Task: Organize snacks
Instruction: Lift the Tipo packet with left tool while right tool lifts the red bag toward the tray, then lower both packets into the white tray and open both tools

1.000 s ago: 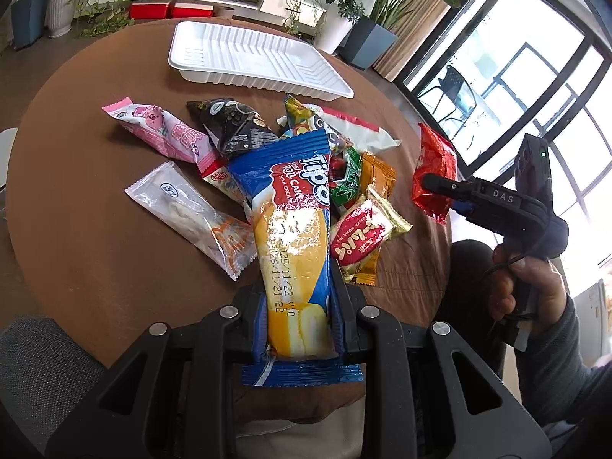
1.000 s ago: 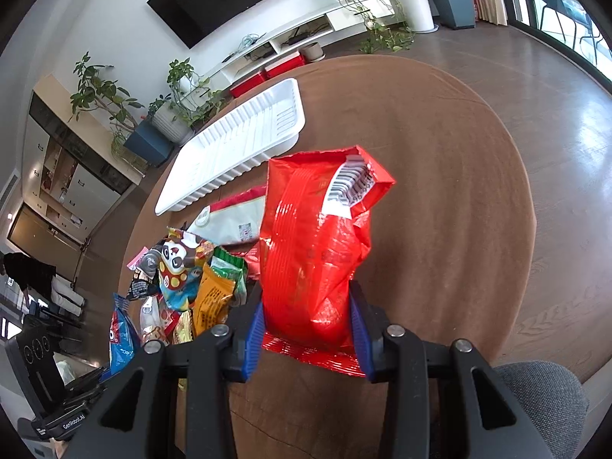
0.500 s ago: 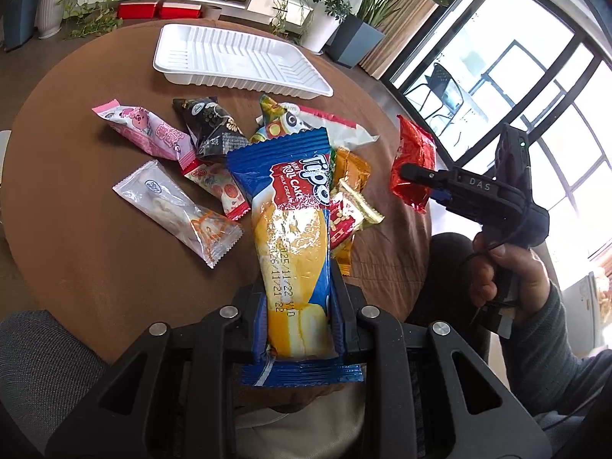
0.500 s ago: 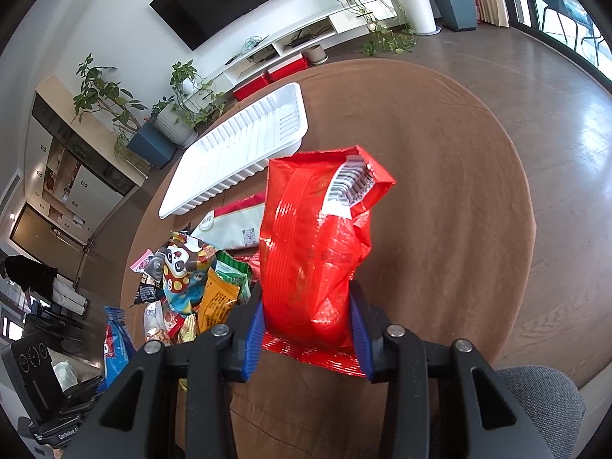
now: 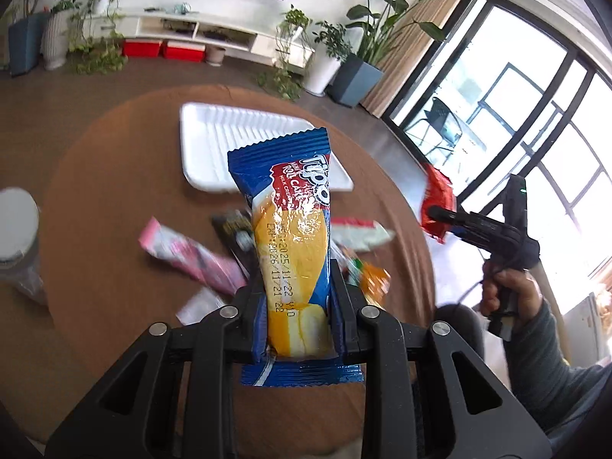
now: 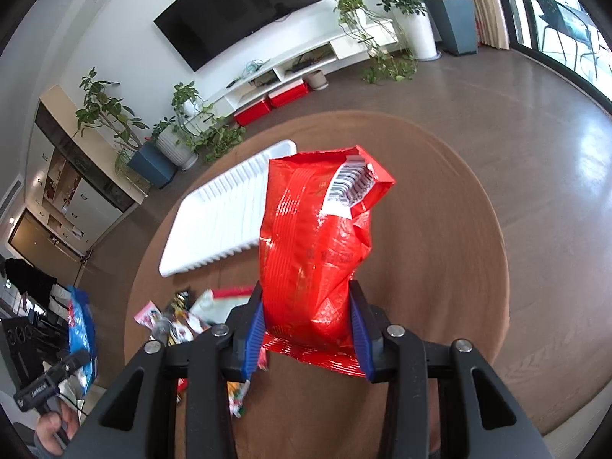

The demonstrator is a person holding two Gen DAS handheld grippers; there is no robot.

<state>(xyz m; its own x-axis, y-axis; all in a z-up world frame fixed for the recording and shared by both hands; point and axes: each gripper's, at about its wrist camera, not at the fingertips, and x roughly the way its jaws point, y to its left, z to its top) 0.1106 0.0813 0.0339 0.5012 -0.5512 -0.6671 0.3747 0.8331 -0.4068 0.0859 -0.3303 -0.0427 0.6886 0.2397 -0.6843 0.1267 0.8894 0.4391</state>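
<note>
I've got the L gripper (image 5: 297,311) pinching the blue roll-cake pack (image 5: 290,237) and R gripper (image 6: 310,329) pinching the red bag (image 6: 313,252), both held above the table (image 6: 440,267) near the white tray (image 6: 225,214).

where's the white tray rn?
The white tray lies on the far side of the round brown table, beyond the loose snack pile; in both wrist views the held packets partly cover it.

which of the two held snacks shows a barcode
The red bag in the right tongs; its folded top shows a barcode. The blue roll cake shows only date print.
</note>
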